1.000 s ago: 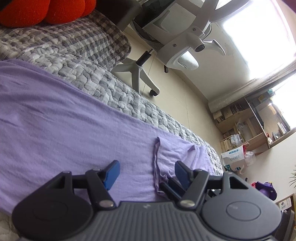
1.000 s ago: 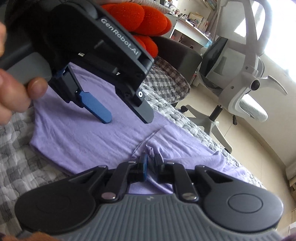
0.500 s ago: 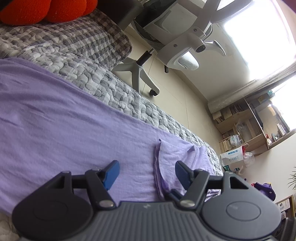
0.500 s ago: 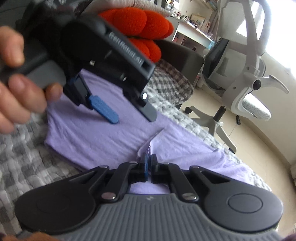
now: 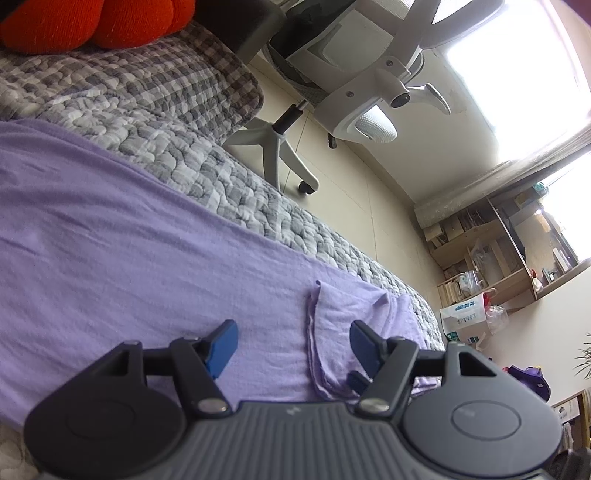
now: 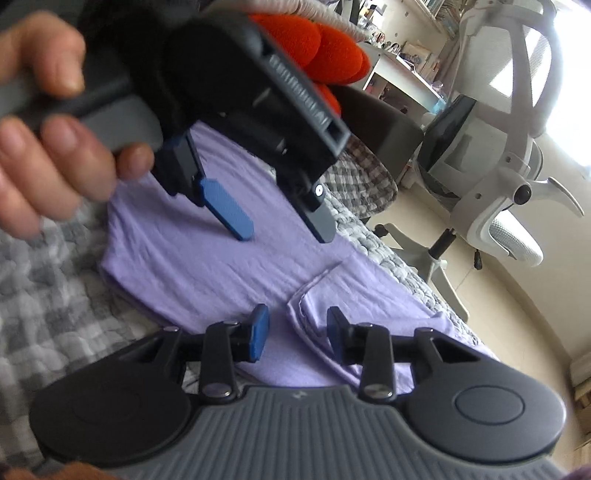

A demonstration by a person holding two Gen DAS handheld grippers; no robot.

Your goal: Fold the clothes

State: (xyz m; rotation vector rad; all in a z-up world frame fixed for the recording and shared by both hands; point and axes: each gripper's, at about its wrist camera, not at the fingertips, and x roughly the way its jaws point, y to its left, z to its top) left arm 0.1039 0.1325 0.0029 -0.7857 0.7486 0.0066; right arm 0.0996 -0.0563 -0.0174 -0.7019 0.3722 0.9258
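Note:
A lilac garment [image 5: 140,266] lies spread flat on the grey quilted bed; it also shows in the right wrist view [image 6: 229,258]. A folded-over sleeve flap [image 5: 343,314] lies on it, also seen in the right wrist view [image 6: 347,291]. My left gripper [image 5: 293,339] is open and empty, low over the cloth, its jaws on either side of the flap's hemmed edge. It appears from outside in the right wrist view [image 6: 280,221], held by a hand. My right gripper [image 6: 297,328] is open and empty, its jaws on either side of the flap's edge.
The grey checked quilt [image 5: 155,110] covers the bed. Red cushions [image 5: 92,22] lie at the bed's far end. A white office chair [image 5: 354,88] stands beside the bed on the cream floor. Wooden shelves [image 5: 498,251] with clutter stand at the far right.
My right gripper has opened and let go of the sleeve edge, which now lies flat on the garment. The left gripper stayed open and shifted a little.

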